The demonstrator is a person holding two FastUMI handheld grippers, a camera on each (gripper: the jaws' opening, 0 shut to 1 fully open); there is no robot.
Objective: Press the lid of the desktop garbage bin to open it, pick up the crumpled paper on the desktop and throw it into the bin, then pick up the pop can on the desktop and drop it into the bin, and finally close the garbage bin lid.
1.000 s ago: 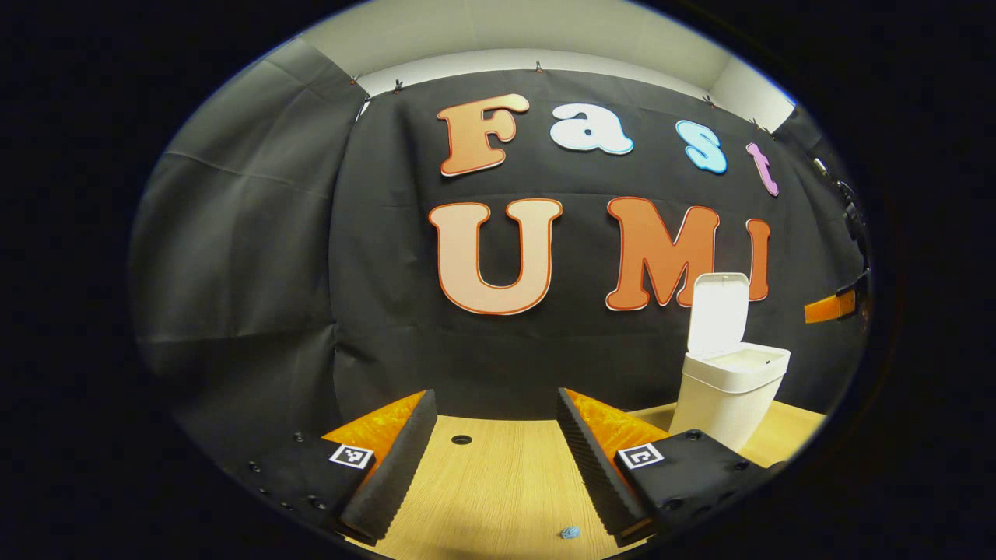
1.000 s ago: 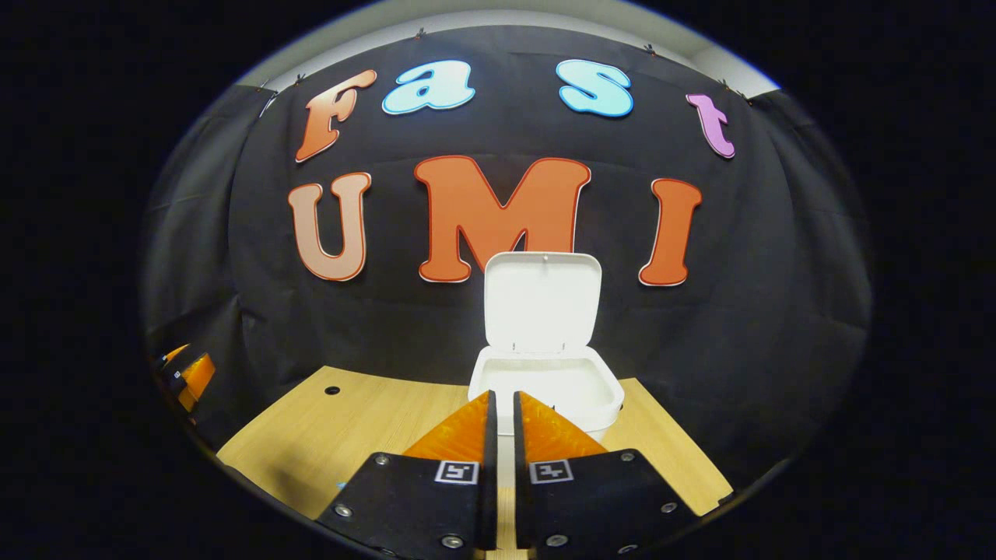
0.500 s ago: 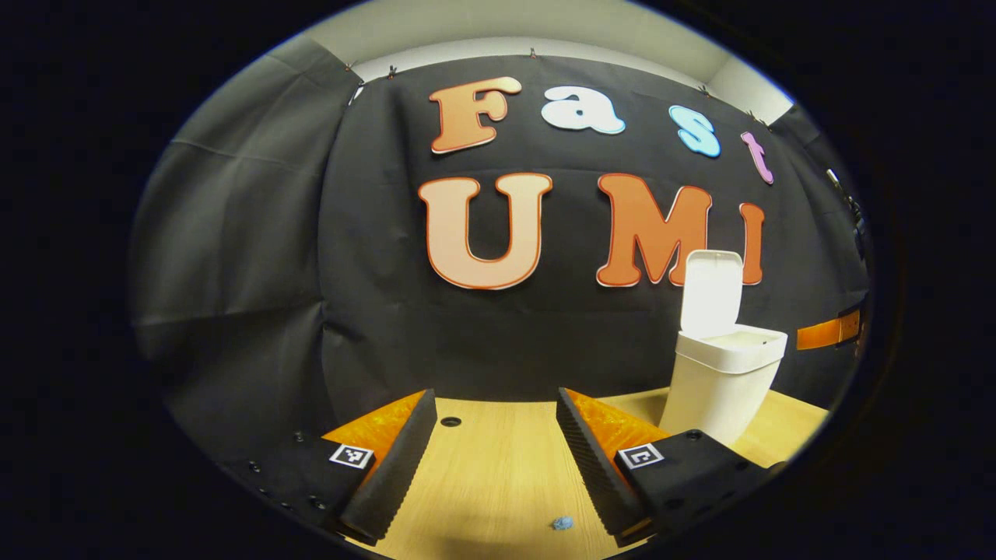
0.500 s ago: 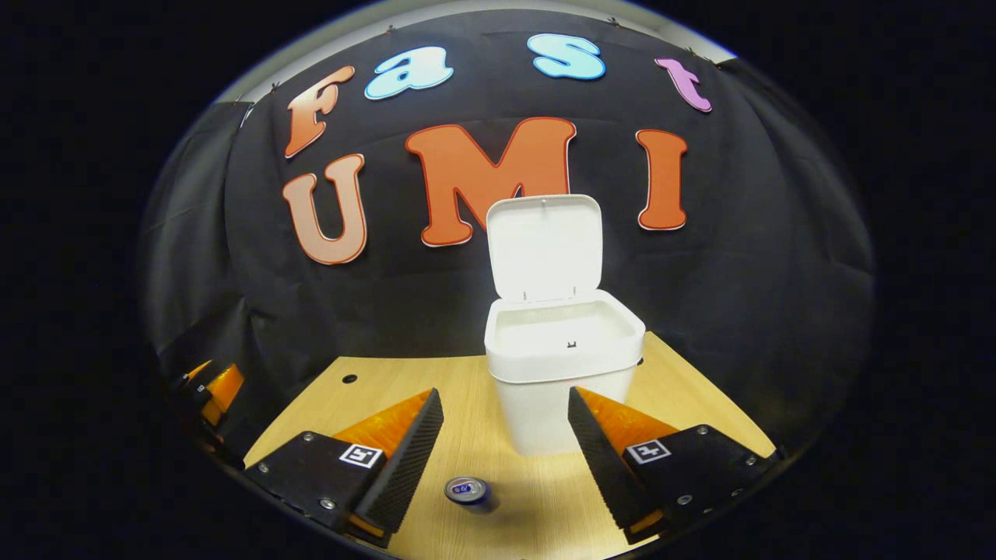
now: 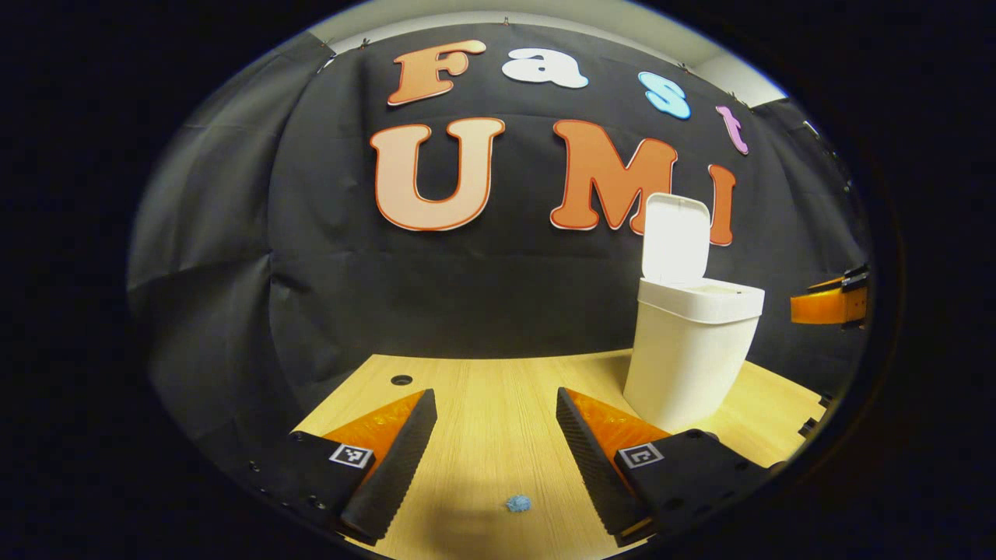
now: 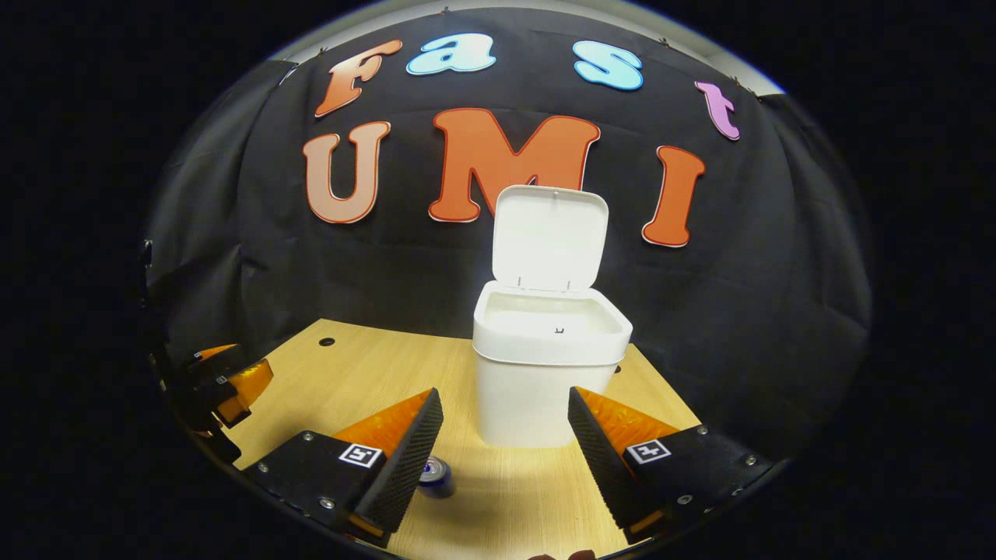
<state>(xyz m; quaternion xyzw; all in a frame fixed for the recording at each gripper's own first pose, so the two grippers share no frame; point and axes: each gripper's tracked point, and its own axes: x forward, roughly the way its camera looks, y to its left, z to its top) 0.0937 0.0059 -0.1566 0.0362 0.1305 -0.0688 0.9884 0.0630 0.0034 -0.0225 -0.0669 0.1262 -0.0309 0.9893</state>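
The left tool [image 5: 496, 459] hangs over the wooden surface [image 5: 482, 404] with its fingers spread wide and nothing between them. A small crumpled paper [image 5: 518, 504] lies on the wood in the gap between the fingers, toward six o'clock in the left gripper view, touching neither one. The white bin [image 5: 691, 350] stands at about three o'clock there, its lid [image 5: 675, 237] tipped up against the black cloth wall [image 5: 327, 257], and open wood lies between it and the paper. Past the bin, at the right edge, the other tool's tip shows in the air. In the right gripper view the right tool [image 6: 506, 459] is also spread and empty, pointed straight at the bin [image 6: 545, 373], which sits at twelve o'clock between its fingers and a little beyond them. The can [image 6: 436, 476] sits on the wood just beside the inner face of the finger at seven o'clock; I cannot tell whether they touch. The surface [image 6: 358, 381] has a small round hole [image 6: 327, 341] near its far edge at ten o'clock, and the cloth wall closes the booth behind and to both sides.
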